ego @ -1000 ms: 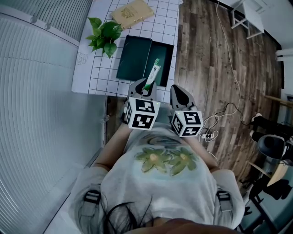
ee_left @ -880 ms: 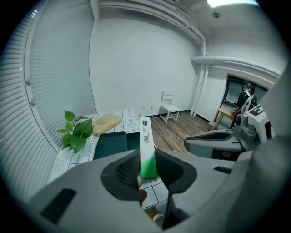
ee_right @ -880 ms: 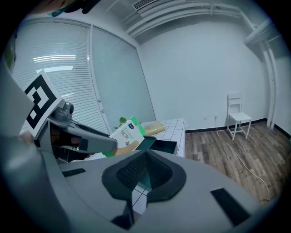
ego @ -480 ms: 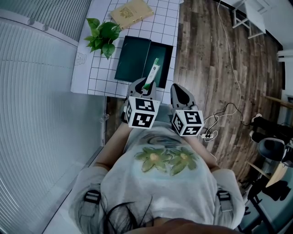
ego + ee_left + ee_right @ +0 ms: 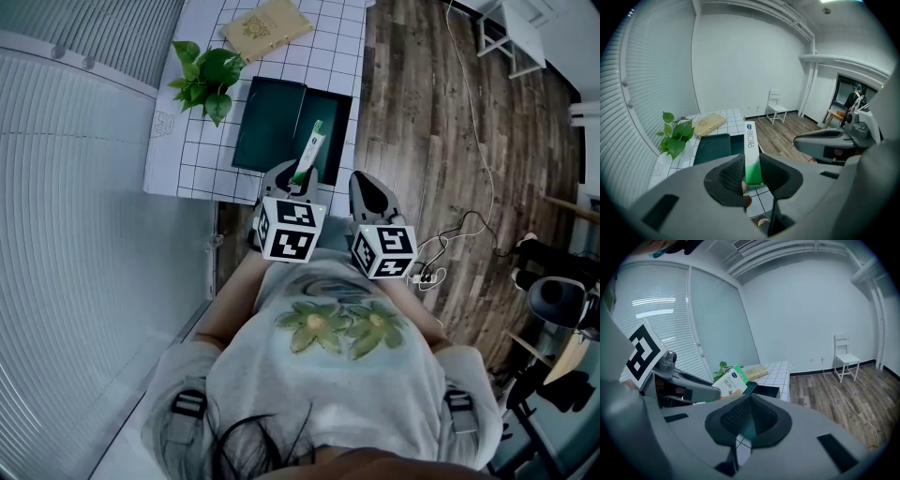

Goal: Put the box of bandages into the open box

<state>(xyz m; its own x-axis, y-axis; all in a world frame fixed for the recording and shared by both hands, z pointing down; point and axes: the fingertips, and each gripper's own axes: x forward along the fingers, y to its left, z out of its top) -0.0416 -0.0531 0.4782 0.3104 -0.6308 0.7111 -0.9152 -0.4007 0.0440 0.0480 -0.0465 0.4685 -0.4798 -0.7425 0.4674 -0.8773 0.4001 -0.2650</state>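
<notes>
My left gripper (image 5: 298,174) (image 5: 751,176) is shut on a slim green and white box of bandages (image 5: 309,150) (image 5: 751,151), gripping its lower green end so that it stands upright and points toward the table. Just beyond it, on the white grid tablecloth (image 5: 192,155), lies the dark green open box (image 5: 332,117) (image 5: 737,143) with its lid (image 5: 272,120) (image 5: 712,147) laid flat to the left. My right gripper (image 5: 371,192) (image 5: 749,420) hangs beside the left one, over the table's near edge, shut with nothing in it. The bandage box (image 5: 729,379) also shows in the right gripper view.
A potted green plant (image 5: 202,75) (image 5: 674,136) and a tan flat book (image 5: 265,26) (image 5: 708,123) sit farther back on the table. Wood floor lies to the right, with a cable (image 5: 469,225) and a white chair (image 5: 776,110) (image 5: 843,362). Window blinds line the left side.
The table and open box have drifted slightly left and up in the head view. Both grippers keep their pose, and the left one still holds the bandage box.
</notes>
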